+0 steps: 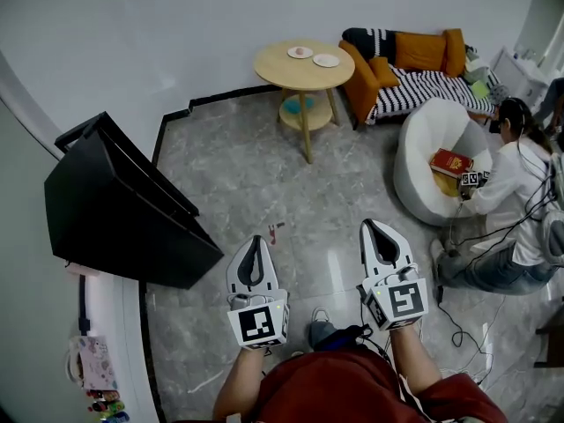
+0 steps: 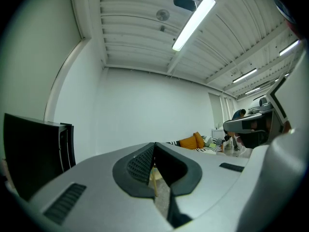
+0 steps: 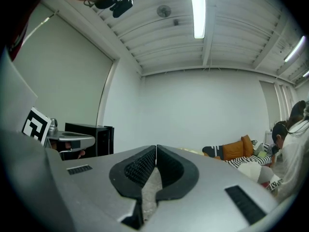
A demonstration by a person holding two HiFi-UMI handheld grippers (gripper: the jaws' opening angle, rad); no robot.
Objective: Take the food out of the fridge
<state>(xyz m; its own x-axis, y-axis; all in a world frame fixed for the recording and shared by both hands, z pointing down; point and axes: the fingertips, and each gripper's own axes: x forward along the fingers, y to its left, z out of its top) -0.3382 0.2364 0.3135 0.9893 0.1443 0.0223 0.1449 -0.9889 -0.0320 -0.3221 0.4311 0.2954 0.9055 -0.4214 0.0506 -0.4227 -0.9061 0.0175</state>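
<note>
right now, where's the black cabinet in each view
Head view: black cabinet at the left, by the wall.
Left gripper view: the cabinet at the left edge.
Right gripper view: the cabinet left of centre, in the distance.
Shared landmark: the orange cushion on the sofa.

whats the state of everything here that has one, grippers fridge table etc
left gripper, shut, nothing between the jaws
right gripper, shut, nothing between the jaws
black fridge, no open door visible
round table, upright, two plates on top
red book, closed, lying on the white beanbag
</note>
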